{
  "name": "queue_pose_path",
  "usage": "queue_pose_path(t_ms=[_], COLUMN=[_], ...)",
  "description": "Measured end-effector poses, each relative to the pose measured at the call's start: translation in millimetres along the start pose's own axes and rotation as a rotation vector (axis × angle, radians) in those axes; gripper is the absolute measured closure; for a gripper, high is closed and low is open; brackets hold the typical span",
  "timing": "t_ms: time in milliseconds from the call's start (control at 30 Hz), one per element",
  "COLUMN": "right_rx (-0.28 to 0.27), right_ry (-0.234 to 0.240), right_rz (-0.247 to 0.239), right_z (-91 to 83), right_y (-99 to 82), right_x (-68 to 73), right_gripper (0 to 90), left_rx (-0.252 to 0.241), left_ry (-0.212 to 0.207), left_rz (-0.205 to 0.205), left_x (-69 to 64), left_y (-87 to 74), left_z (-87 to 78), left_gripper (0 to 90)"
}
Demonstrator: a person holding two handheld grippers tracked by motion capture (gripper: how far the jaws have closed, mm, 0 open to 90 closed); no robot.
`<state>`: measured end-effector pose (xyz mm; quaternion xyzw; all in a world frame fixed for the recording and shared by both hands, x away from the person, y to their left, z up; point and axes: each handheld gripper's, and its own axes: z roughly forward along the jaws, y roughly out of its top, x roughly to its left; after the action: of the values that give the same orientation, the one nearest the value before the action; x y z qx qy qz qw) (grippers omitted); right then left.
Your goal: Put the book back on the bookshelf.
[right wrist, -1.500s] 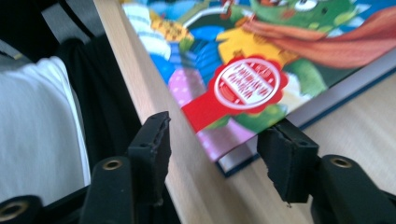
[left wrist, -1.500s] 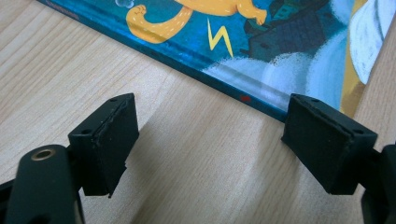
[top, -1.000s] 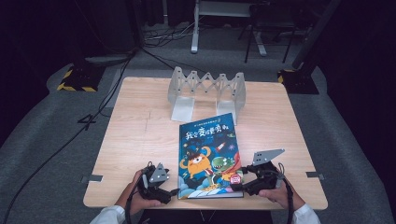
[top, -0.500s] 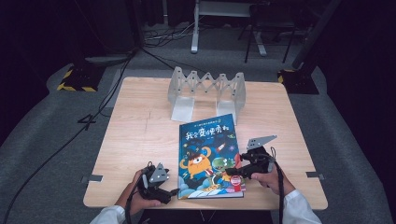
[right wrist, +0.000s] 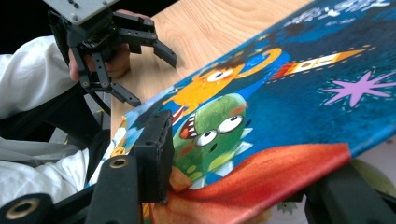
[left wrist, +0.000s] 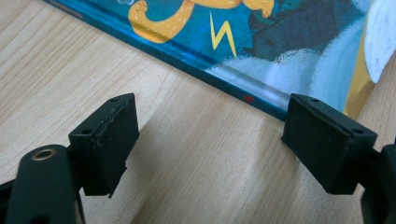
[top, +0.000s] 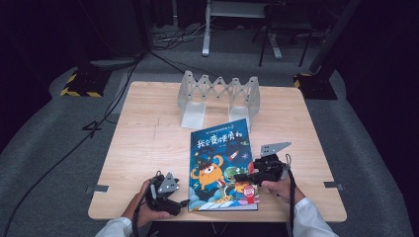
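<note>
Picture book (top: 222,166) flat on table (top: 143,143), right claw (top: 243,177) clamping its cover, left claw (top: 184,202) wide beside it.

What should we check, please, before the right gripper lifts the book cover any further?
1. Right gripper on the book cover: ok, one jaw lies on top and the other beneath the raised edge in the right gripper view.
2. Grip firm: cannot tell.
3. Left gripper open and off the book: ok, jaws apart over bare table.
4. Left gripper ready to steady the spine side: ok, it sits beside that edge.
5. Folding rack behind clear of the cover's swing: cannot tell.
</note>
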<state>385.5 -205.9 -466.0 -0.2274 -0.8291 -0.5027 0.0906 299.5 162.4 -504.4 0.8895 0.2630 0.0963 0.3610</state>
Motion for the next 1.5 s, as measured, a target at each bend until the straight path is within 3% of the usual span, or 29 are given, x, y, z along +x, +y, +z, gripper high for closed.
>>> queue_pose_path(t_ms=[200,367,467,667,767,967,1100,1433,1500], right_rx=[-0.047,-0.062,-0.082,-0.113,-0.119,-0.129,-0.135,-0.144,-0.149], right_ry=[-0.046,-0.078,-0.123,-0.185,-0.207,-0.227,-0.234,-0.248,-0.251], right_rz=[-0.08,-0.113,-0.148,-0.211,-0.242,-0.281,-0.288,-0.336,-0.351], right_z=[-5.0,-10.6,-17.8,-23.7,-25.5,-27.5,-29.9,-31.1,-31.2], right_y=[-2.7,-5.0,-6.7,-7.4,-6.8,-6.9,-7.9,-7.7,-7.8], right_x=[15.0,22.1,27.9,36.7,39.8,43.9,42.5,48.7,50.2], right_gripper=[48.9,48.9,49.0,49.0,49.0,49.0,49.0,49.0,49.0], left_rx=[0.013,0.044,0.028,0.024,0.024,0.046,0.034,-0.027,-0.034], left_ry=[-0.005,-0.006,-0.058,-0.081,-0.094,-0.106,-0.098,-0.208,-0.213], left_rz=[-0.004,-0.005,-0.015,-0.024,-0.007,-0.008,-0.009,-0.07,-0.075], left_x=[-0.2,-2.9,-5.5,-8.4,-10.8,-9.3,-6.9,7.0,8.7], left_y=[0.9,5.8,9.8,18.3,25.5,32.6,36.0,54.7,56.1], left_z=[-0.6,-0.1,-0.2,4.7,10.0,22.2,23.8,37.0,37.6], left_gripper=[18.1,17.4,17.5,17.6,16.2,15.1,16.1,11.9,10.7])
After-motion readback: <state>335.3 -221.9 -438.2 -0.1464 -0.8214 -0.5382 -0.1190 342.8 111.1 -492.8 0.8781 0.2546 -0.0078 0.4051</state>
